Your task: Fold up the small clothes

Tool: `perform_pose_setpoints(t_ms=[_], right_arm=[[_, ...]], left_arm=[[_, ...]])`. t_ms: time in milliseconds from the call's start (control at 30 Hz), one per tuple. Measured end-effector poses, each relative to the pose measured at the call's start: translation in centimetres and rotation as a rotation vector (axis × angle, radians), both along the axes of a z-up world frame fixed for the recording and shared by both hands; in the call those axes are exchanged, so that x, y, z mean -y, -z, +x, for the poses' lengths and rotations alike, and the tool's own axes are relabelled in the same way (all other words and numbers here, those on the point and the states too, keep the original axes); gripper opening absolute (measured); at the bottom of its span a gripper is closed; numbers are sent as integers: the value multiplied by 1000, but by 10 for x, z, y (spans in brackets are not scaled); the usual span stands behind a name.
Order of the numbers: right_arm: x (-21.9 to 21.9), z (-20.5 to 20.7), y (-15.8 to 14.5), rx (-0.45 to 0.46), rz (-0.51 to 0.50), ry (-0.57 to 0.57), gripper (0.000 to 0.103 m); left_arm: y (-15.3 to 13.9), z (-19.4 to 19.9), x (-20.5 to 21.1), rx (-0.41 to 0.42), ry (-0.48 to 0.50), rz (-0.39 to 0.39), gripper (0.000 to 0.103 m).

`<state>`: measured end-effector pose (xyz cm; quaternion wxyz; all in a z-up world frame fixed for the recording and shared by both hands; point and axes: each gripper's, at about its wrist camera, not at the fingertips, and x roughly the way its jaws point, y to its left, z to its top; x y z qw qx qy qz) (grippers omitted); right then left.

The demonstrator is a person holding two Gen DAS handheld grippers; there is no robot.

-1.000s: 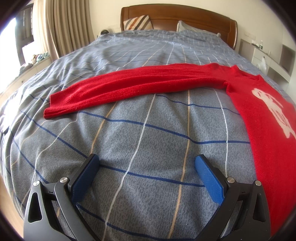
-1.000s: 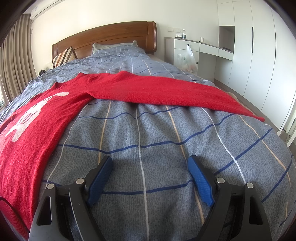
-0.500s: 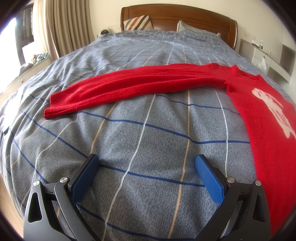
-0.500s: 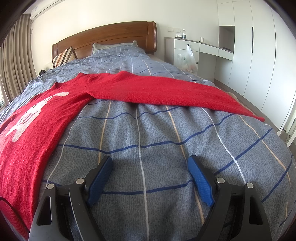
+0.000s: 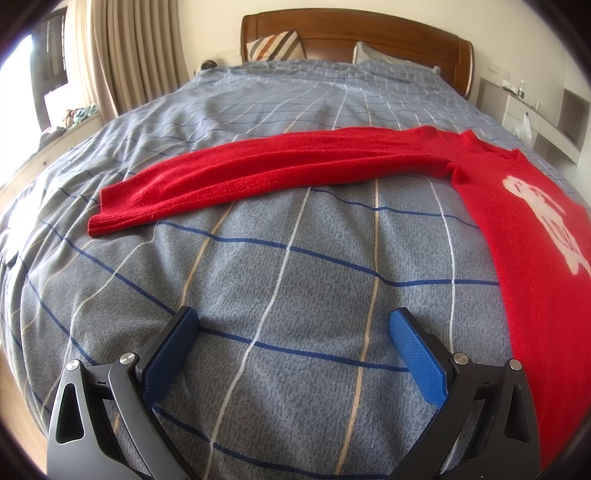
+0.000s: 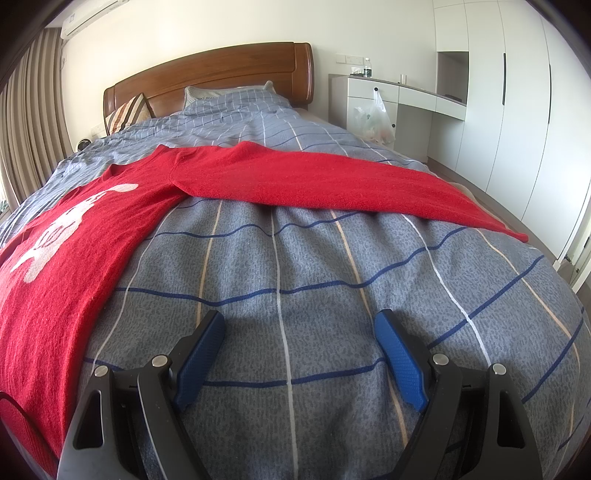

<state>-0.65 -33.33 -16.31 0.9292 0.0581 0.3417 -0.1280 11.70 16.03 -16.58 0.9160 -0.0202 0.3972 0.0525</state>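
One red sweater (image 5: 369,166) lies spread flat on a bed covered by one grey-blue checked duvet (image 5: 295,258), its two sleeves stretched out to opposite sides and its body running down the middle w/ one white motif (image 6: 70,229) on the front. In the left wrist view, one sleeve reaches far-left across the cover, cuff (image 5: 107,218) lying flat, while the body fills the right edge. In the right wrist view, the other sleeve (image 6: 332,184) runs off to the right toward the bed's edge and the body sits at left. Two claws in shot, one per view: the left gripper (image 5: 293,323) stands wide, both blue pads apart w/ only duvet showing between them; the right gripper (image 6: 299,325) likewise wide, nothing between its pads. Both sit near the foot of the bed, near side of the sweater's sleeves, apart from the knit. At the far end: one wooden headboard (image 5: 354,33), one striped cushion (image 5: 275,46) and one pale pillow (image 5: 384,53) beside it. Beige curtains (image 5: 125,55) hang far-left. On the right side of the room, a white desk unit (image 6: 402,96) w/ one plastic bag (image 6: 373,122) hanging from it, plus tall white wardrobe doors (image 6: 517,92). One air-con unit (image 6: 88,18) sits high on the far wall.
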Motion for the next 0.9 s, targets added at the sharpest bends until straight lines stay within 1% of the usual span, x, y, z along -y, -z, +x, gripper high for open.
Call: perform_pose_setpoints(t_ms=[333, 400, 467, 533, 567, 633, 700, 800, 833, 900], right_arm=[[1, 0, -1, -7, 9, -6, 83], [5, 2, -4, -37, 34, -25, 83], [15, 2, -13, -59, 96, -46, 83], [33, -6, -28, -16, 212, -47, 83], [47, -12, -36, 20, 277, -27, 83], [83, -20, -50, 99, 427, 39, 83], [129, -29, -55, 194, 623, 143, 83], [186, -37, -44, 284, 916, 316, 81], [197, -37, -38, 287, 988, 358, 79], [212, -35, -24, 263, 1100, 411, 78]], left_arm=[[0, 0, 1, 1, 0, 0, 103], [0, 0, 0, 2, 0, 0, 103], [0, 0, 0, 2, -1, 0, 103], [-1, 0, 0, 3, -1, 0, 103], [-1, 0, 0, 3, -1, 1, 103], [-1, 0, 0, 3, -1, 1, 103], [-1, 0, -1, 3, -1, 1, 103], [-2, 0, -2, 4, 0, 0, 103], [-2, 0, -1, 4, -1, 1, 103], [-2, 1, -2, 4, -1, 2, 103]])
